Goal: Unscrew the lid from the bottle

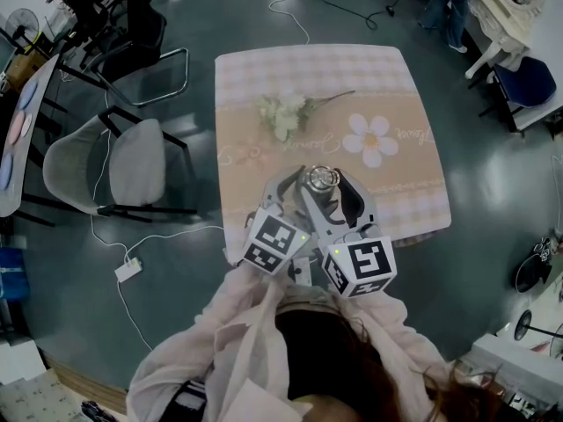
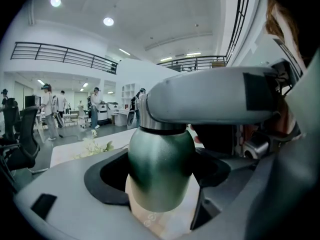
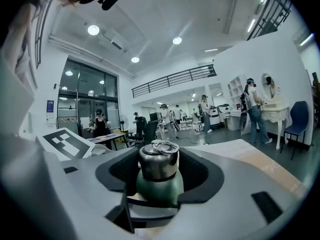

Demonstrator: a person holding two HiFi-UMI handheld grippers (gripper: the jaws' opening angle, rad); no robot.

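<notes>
A dark green metal bottle [image 2: 160,164] with a silver lid [image 1: 322,180] stands upright near the front edge of the table [image 1: 264,69]. My left gripper [image 2: 160,176] is low on the bottle, its black pads pressed against the green body from both sides. In the right gripper view, my right gripper [image 3: 158,166] is higher up. Its padded jaws sit against the silver lid [image 3: 158,160] on either side, above the green shoulder [image 3: 160,186]. Both grippers [image 1: 310,202] crowd together around the bottle in the head view.
A bunch of white artificial flowers [image 1: 283,112] lies on the pink tablecloth behind the bottle, beside a printed daisy [image 1: 371,139]. A grey chair [image 1: 132,161] stands to the table's left. A cable and power strip [image 1: 128,270] lie on the floor.
</notes>
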